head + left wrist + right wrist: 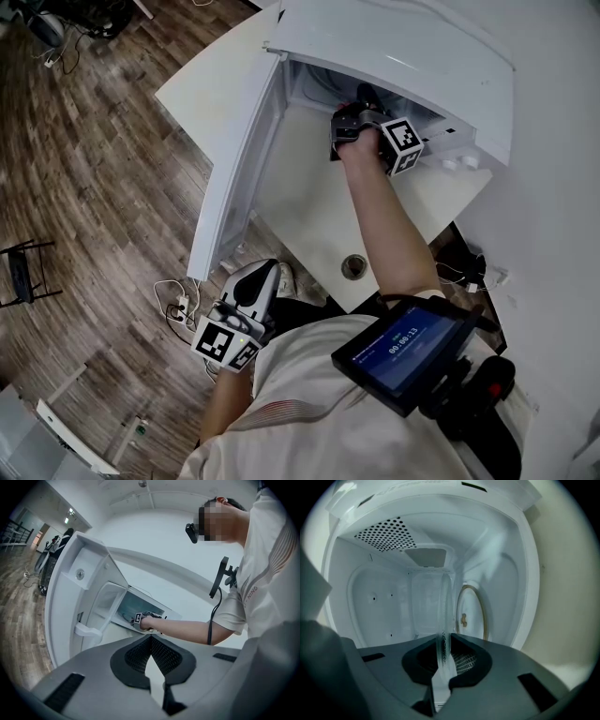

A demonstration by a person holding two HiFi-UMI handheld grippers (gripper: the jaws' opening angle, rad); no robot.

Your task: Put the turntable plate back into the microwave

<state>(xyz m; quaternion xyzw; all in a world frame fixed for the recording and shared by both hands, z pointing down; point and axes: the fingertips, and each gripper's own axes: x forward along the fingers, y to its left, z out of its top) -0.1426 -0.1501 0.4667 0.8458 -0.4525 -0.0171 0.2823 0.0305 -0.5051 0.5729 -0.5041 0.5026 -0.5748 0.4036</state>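
A white microwave stands on the table with its door swung wide open. My right gripper reaches into the cavity. In the right gripper view it is shut on the rim of the clear glass turntable plate, seen edge-on and extending into the white cavity. The roller ring lies on the cavity floor beyond the plate. My left gripper hangs low beside my body, away from the microwave. Its tips meet with nothing between them.
The microwave sits on a white table with a round cable hole. A power strip and cables lie on the wood floor by the table. A black stool stands at the far left.
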